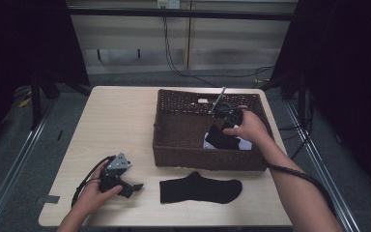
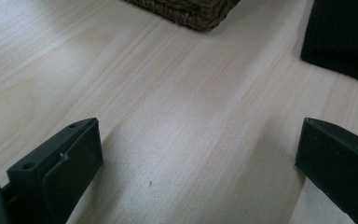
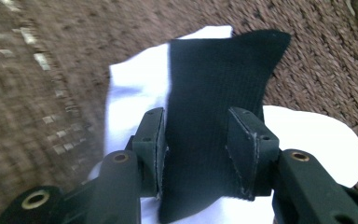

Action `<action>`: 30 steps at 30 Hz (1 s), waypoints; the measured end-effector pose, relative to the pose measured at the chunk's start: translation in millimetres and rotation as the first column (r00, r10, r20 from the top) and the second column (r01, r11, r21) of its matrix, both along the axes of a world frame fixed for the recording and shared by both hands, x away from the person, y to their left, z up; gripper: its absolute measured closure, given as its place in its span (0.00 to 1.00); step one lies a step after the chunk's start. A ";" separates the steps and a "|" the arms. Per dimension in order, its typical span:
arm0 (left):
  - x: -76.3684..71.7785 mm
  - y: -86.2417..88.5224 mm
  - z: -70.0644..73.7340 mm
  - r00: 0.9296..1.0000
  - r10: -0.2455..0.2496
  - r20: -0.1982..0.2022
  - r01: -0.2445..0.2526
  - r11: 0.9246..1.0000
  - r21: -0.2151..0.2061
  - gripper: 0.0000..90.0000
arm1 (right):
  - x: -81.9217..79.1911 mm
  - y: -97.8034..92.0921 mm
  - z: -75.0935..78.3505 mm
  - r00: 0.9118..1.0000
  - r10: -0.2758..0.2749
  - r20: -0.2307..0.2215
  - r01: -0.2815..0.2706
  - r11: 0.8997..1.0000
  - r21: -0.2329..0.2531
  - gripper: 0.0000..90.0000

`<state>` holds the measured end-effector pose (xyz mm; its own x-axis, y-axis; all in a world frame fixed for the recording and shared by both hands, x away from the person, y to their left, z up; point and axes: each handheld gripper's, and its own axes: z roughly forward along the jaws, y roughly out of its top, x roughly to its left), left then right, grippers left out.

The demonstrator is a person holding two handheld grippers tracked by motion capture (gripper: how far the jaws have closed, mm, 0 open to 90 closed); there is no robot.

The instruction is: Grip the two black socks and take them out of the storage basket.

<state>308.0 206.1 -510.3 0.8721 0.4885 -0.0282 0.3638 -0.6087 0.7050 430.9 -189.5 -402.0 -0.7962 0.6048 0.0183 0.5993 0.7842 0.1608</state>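
On the pale wooden surface we record a brown woven basket standing toward the far right, and a black sock lying flat just in front of the basket's near wall, apart from it, its toe pointing right. Inside the basket we log a second black sock, ribbed, resting on top of a white sock that spreads over the basket's woven floor; in the high view the pair sits in the right half of the basket, near its front wall. The right gripper reaches down into the basket from the person's right hand, and in the right gripper view we see its two jaws closed in on the second black sock, one pad pressed to each side of the fabric, so that the cloth is pinched between them. The white sock lies beneath and beside the jaws; we cannot tell whether any of it is caught as well. The left gripper rests low at the near left of the surface, held in the left hand, well apart from the basket. In the left gripper view its jaws stand wide apart with nothing between them but bare wood.
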 end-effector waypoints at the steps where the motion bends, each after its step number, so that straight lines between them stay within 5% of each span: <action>1: 0.0 0.0 0.0 1.000 0.000 0.000 0.000 1.000 0.000 0.00 | 1.9 0.0 -3.3 1.000 -0.003 -0.006 0.003 1.000 0.002 0.63; 11: 0.0 0.0 -0.1 1.000 0.000 0.001 0.000 1.000 0.000 0.00 | 11.5 2.8 -34.9 1.000 -0.010 -0.026 0.008 0.999 -0.046 0.62; 17: 0.0 0.0 0.0 1.000 0.000 0.000 0.000 1.000 0.000 0.00 | 11.8 -5.4 -48.6 0.998 -0.042 -0.054 0.041 0.999 -0.017 0.61; 25: -0.1 0.0 -0.1 1.000 0.000 0.001 0.000 1.000 0.000 0.00 | 10.5 -6.9 -52.3 0.993 -0.079 -0.086 0.079 0.997 -0.011 0.91; 30: -0.1 0.0 -0.1 1.000 0.000 0.001 0.000 1.000 0.000 0.00 | 10.8 -7.5 -51.0 0.992 -0.080 -0.097 0.080 0.997 -0.005 0.97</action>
<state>308.0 206.1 -510.4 0.8720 0.4888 -0.0273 0.3633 -0.6087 0.7053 441.7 -197.0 -453.0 -0.7400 0.6663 0.0923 0.6726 0.7334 0.0985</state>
